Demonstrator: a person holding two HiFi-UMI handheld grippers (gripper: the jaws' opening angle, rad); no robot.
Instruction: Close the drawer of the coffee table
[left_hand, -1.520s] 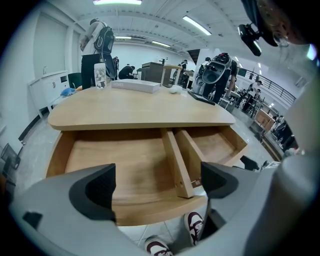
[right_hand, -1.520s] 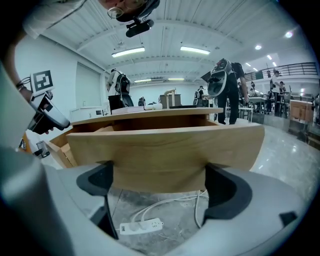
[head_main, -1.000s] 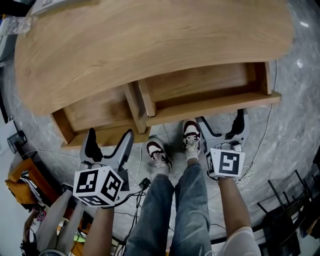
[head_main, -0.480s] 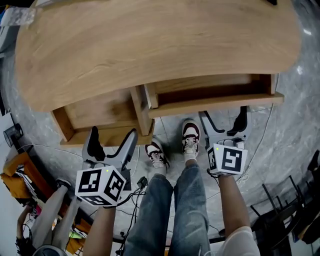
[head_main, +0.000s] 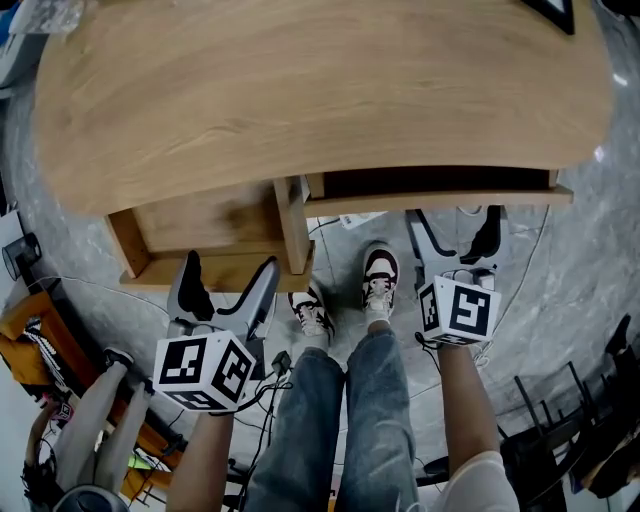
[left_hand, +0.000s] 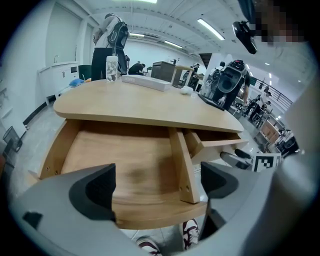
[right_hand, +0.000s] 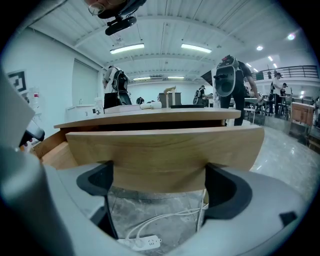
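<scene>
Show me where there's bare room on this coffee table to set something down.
The tabletop is bare wood across its near and middle span; items sit only along its far edge. The open left drawer is bare inside, between its side walls. Crowded: the floor in front, with shoes, cables, the left gripper and the right gripper.

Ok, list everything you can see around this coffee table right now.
Table: one, light wood, centre.
Left drawer: one, wood, pulled far out.
Right drawer: one, wood, nearly shut.
Bottle: one, clear, far end of the table.
Power strip: one, white, below the right drawer.
Floor: grey marble, all round.
Shoes: two, white and dark red, beside the table.
Left tool: one, grey, open, at the left drawer.
Right tool: one, grey, open, at the right drawer's front.
</scene>
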